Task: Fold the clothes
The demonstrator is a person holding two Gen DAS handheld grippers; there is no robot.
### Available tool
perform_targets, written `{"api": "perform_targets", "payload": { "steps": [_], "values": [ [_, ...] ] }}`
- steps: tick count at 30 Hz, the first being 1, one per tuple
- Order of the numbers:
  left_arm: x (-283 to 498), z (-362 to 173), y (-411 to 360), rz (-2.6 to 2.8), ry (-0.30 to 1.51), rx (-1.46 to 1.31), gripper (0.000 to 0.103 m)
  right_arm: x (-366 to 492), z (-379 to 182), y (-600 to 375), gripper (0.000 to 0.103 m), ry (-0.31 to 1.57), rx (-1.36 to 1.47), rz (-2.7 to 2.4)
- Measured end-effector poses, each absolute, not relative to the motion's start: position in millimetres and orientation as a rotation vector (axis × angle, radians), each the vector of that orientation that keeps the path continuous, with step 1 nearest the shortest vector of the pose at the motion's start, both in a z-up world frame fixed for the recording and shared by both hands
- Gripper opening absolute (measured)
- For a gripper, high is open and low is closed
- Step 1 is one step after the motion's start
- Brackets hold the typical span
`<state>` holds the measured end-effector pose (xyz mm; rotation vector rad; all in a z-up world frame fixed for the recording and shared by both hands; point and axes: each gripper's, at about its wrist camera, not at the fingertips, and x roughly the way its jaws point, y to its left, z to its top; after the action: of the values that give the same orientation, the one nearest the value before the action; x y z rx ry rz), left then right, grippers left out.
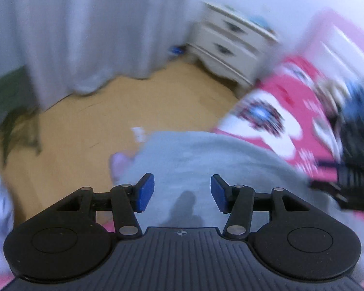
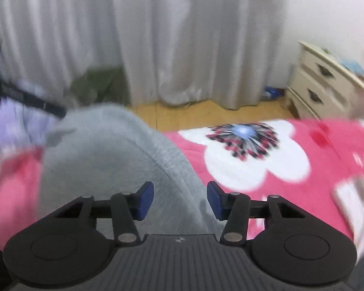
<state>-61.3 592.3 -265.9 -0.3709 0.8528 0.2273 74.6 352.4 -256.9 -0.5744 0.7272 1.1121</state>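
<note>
Left gripper (image 1: 182,192) spread, empty; right gripper (image 2: 180,200) spread, empty; both over grey garment (image 2: 104,152) on pink blanket (image 2: 322,169).

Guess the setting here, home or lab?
Likely a home bedroom: pink floral blanket spread as on a bed, cream nightstand with drawers, floor-length white curtains, wooden floor.

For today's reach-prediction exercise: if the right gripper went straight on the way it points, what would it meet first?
Most likely the grey garment, lying between the right gripper and the pink blanket; blur leaves depth uncertain.
</note>
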Motion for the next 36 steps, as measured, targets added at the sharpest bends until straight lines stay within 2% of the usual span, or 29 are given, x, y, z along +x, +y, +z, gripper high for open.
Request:
{"api": "perform_targets", "payload": {
  "steps": [2, 5, 9, 15, 22, 23, 25, 26, 29, 33, 36],
  "values": [
    [-33.2, -273.7, 569.5, 0.148, 0.885, -0.249, 0.052, 79.0, -269.8, 367.3, 0.04, 0.749, -0.615, 1.108],
    [-2.5, -287.8, 541.9, 0.038, 0.902, -0.121, 0.051, 88.8, -280.0, 372.1, 0.012, 0.834, -0.584, 1.113],
    [20.2, -303.1, 531.3, -0.014, 0.917, -0.084, 0.051, 79.3, -276.6, 363.6, 0.007, 0.793, -0.586, 1.109],
    [26.4, -296.0, 531.2, -0.062, 0.869, -0.079, 0.051, 82.0, -251.1, 344.3, 0.007, 0.73, -0.508, 1.039],
    [29.3, -310.0, 529.5, -0.037, 0.871, -0.038, 0.051, 96.6, -274.5, 351.9, 0.008, 0.782, -0.487, 0.982],
    [29.1, -313.5, 529.8, -0.035, 0.873, -0.037, 0.051, 98.6, -280.8, 351.2, 0.011, 0.793, -0.479, 0.973],
    [26.4, -314.5, 528.3, -0.036, 0.862, -0.019, 0.052, 103.1, -281.6, 342.2, 0.029, 0.811, -0.441, 0.93],
    [25.4, -312.3, 527.4, -0.034, 0.861, -0.008, 0.052, 104.2, -274.3, 331.3, 0.042, 0.806, -0.403, 0.892],
    [21.3, -301.9, 524.0, -0.023, 0.844, 0.014, 0.053, 99.3, -251.2, 284.2, 0.057, 0.766, -0.311, 0.795],
    [17.6, -293.3, 514.7, -0.054, 0.812, -0.012, 0.054, 85.0, -243.1, 234.1, 0.056, 0.759, -0.374, 0.744],
    [19.9, -296.0, 498.5, -0.098, 0.811, -0.013, 0.054, 80.2, -251.1, 218.8, 0.043, 0.809, -0.465, 0.754]
  ]
}}
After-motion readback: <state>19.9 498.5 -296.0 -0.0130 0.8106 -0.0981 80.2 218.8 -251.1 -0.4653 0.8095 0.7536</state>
